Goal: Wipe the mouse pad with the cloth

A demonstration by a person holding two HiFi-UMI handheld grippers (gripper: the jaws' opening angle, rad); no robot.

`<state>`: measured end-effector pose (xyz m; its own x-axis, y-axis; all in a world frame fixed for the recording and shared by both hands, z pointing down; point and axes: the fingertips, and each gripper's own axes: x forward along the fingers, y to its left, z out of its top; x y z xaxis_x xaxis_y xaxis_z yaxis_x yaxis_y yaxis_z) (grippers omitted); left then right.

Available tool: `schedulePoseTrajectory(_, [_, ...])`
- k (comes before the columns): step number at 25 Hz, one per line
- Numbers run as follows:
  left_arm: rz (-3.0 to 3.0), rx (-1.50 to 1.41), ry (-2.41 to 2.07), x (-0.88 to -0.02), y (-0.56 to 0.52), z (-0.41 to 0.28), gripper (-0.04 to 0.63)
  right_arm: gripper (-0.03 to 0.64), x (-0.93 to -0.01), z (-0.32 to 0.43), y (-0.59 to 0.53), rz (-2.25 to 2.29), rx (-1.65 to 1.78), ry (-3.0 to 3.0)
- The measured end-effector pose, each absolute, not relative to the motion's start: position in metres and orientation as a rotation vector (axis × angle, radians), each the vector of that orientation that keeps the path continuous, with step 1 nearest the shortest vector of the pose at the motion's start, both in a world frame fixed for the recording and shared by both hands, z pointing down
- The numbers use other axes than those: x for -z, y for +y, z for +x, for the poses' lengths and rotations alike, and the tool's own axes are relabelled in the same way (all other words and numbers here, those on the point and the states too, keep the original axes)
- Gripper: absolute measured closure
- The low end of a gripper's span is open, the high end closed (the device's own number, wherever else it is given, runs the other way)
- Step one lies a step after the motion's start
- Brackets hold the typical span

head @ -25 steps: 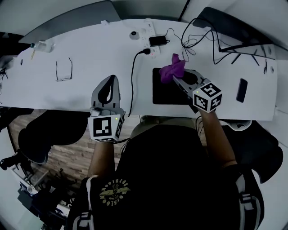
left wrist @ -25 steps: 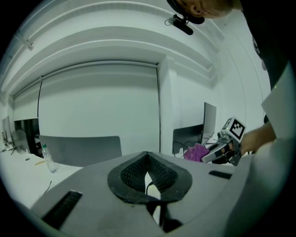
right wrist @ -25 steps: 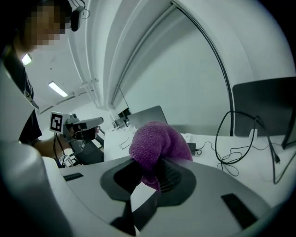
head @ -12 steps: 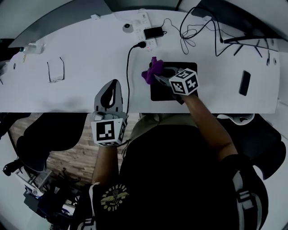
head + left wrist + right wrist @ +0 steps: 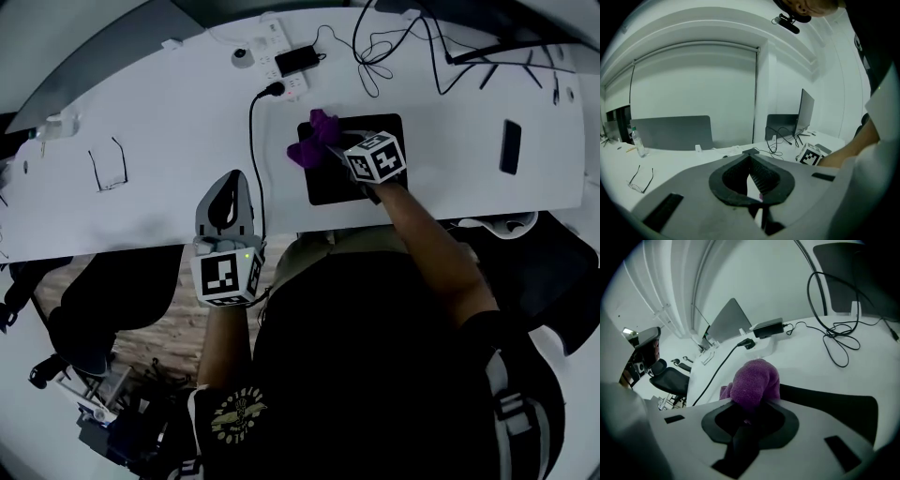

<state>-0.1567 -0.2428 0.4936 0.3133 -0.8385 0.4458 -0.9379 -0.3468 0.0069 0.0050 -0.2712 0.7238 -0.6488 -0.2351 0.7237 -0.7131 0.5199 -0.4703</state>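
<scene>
While pinching the cloth [image 5: 307,142] in the right gripper [image 5: 330,152], rub flat over the whole pad [image 5: 328,187]; keep left gripper [image 5: 230,178] fingers closed.

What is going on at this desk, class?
A person holds tongs in each hand. The right tongs are shut on a purple cloth, holding it at the far left corner of the black mouse pad on the white desk. Whether it touches the pad is unclear. The left tongs are shut and empty near the desk's front edge, away from the pad.
</scene>
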Motion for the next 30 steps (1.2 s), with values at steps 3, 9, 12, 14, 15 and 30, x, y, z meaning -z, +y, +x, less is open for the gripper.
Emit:
schedulePoseTrajectory(3, [2.348,-0.526,-1.586,-0.49,-0.249,-0.146,0.592,0.537,-0.724,0.021,-0.272,0.811,-1.051,-2.148])
schedulePoseTrajectory(9, [2.403,-0.505,-1.536,-0.481,-0.254,-0.131,0.593,0.537,-0.724,0.054,-0.275,0.9,-1.06,-2.113])
schedulePoseTrajectory(12, [2.412,-0.498,-1.518,-0.482,-0.255,-0.124,0.594,0.537,-0.724,0.068,-0.275,0.938,-1.068,-2.099])
schedulePoseTrajectory(14, [2.419,-0.502,-1.498,-0.483,-0.255,-0.12,0.592,0.537,-0.724,0.077,-0.275,0.962,-1.07,-2.089])
schedulePoseTrajectory(15, [2.422,-0.504,-1.49,-0.483,-0.255,-0.118,0.592,0.537,-0.724,0.082,-0.275,0.974,-1.071,-2.083])
schedulePoseTrajectory(30, [2.467,-0.513,-1.435,-0.486,-0.251,-0.095,0.593,0.537,-0.724,0.178,-0.27,1.182,-1.071,-1.935])
